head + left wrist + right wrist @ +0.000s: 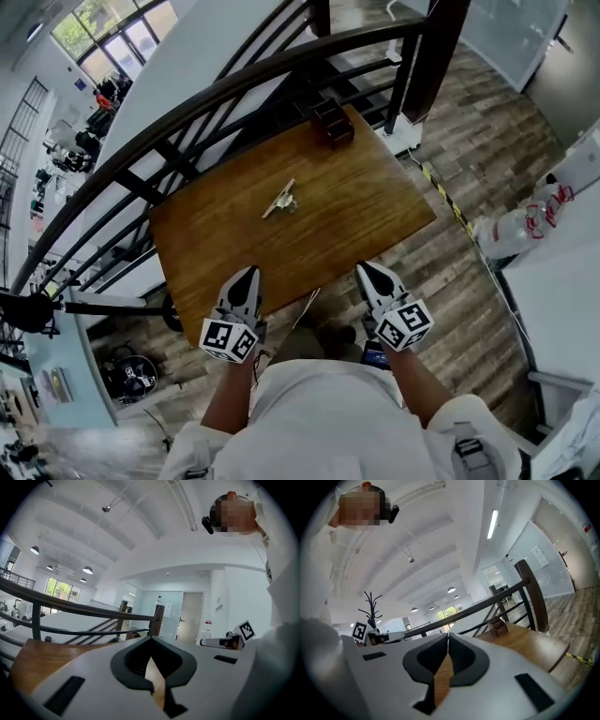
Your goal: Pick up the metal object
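The metal object [279,199], a small silvery piece with a long pointed end, lies near the middle of the wooden table [375,206]. Both grippers hover side by side over the table's near edge, well short of it. My left gripper [250,273] has its jaws together with nothing between them, and so does my right gripper [363,268]. In the left gripper view the left gripper [151,638] points up over the table [42,653]. In the right gripper view the right gripper [448,634] does the same. Neither gripper view shows the metal object.
A small brown box [332,122] stands at the table's far corner, also visible as the brown box [499,626]. A black railing [187,112] curves along the far and left sides. White bags [525,225] sit on the floor to the right, past yellow-black tape [450,202].
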Demonstrator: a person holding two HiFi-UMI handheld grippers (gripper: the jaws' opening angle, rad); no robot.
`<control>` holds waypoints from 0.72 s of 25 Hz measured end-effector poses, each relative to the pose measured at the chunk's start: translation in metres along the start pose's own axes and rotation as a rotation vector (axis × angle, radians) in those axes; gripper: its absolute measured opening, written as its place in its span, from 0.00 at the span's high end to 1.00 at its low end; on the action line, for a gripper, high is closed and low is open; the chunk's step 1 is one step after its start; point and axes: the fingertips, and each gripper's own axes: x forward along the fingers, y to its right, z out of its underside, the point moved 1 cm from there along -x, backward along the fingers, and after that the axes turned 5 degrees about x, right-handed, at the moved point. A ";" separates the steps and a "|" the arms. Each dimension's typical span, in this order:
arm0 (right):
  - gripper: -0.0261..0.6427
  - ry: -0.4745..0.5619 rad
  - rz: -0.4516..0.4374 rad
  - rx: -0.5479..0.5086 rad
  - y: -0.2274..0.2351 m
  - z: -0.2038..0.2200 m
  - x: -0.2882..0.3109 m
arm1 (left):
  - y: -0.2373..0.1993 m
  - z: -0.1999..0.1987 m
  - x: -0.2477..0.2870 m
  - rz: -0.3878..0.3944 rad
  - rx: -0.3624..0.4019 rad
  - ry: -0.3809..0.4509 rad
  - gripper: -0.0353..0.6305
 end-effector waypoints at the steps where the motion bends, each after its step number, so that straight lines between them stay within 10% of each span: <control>1: 0.92 -0.010 -0.011 0.011 -0.002 0.004 0.006 | -0.004 0.001 0.001 -0.002 0.004 -0.005 0.93; 18: 0.92 -0.092 -0.070 0.056 0.004 0.002 0.176 | -0.138 0.025 0.074 -0.057 -0.021 0.000 0.93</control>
